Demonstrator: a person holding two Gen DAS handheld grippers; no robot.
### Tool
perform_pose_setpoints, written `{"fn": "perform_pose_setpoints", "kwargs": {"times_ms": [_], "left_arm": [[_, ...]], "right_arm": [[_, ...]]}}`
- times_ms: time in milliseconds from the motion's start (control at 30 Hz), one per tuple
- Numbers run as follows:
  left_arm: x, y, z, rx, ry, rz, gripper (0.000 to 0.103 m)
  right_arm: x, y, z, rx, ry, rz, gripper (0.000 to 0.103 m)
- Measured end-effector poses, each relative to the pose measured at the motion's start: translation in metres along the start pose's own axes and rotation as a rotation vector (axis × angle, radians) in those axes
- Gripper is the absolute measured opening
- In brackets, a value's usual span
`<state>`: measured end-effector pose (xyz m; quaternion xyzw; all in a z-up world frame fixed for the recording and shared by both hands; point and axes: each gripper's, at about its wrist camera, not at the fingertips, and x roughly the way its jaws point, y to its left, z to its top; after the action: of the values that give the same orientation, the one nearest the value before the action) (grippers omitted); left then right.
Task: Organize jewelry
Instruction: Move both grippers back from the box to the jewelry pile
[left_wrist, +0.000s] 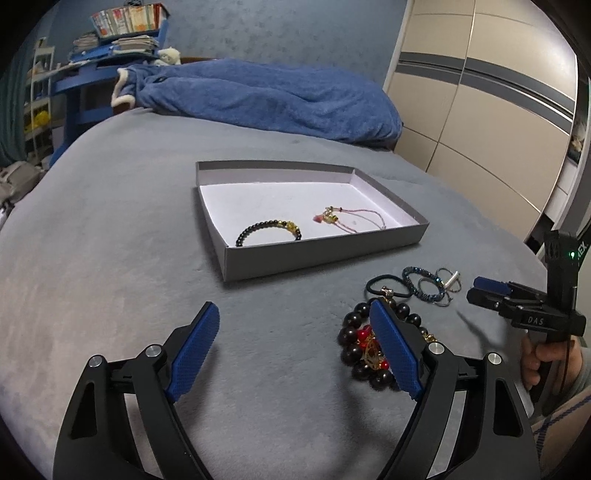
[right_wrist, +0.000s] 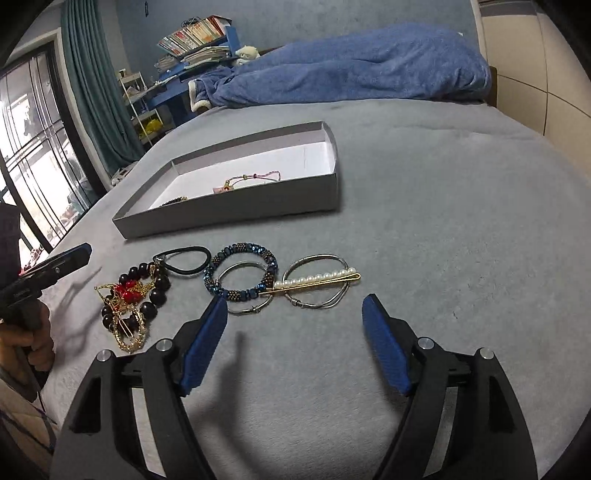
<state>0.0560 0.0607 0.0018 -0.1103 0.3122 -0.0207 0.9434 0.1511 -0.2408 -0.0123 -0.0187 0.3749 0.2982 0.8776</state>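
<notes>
Grey plush bedding (left_wrist: 129, 229) stretches out under both my claws, with a rumpled blue blanket (left_wrist: 266, 96) heaped at the far end and a cluttered blue desk (left_wrist: 85, 74) beyond it. On the bedding sits a shallow grey box (left_wrist: 317, 254) with a white floor; inside it lie a dark beaded bracelet (left_wrist: 269, 232) with a gold charm and, apart from it, a thin pink cord bracelet (left_wrist: 351, 218).

My left claw (left_wrist: 295, 343) hangs just above the bedding with its blue pads spread wide and nothing between them. Its right pad stands in front of a bracelet of big black beads (right_wrist: 147, 291) tangled with red beads and gold chain.

My right claw (right_wrist: 295, 332) is spread wide too, empty, just short of the loose pieces outside the box: a black hair tie (right_wrist: 184, 260), a blue beaded bracelet (right_wrist: 242, 271), two thin metal bangles (right_wrist: 317, 280) and a pearl hair clip (right_wrist: 317, 281) lying across them. All these lie close together, near the box's front wall
</notes>
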Motion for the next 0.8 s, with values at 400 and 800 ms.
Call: {"fn": "perform_pose_setpoints", "kwargs": {"times_ms": [400, 800], "left_arm": [[-0.002, -0.0028, 0.0, 0.009, -0.004, -0.007, 0.084], [-0.0004, -0.0093, -0.0004, 0.038, -0.003, -0.011, 0.084]], "right_arm": [[0.0017, -0.0007, -0.0025, 0.009, 0.003, -0.006, 0.076], [0.0021, -0.0011, -0.0024, 0.011, 0.004, -0.007, 0.076]]}}
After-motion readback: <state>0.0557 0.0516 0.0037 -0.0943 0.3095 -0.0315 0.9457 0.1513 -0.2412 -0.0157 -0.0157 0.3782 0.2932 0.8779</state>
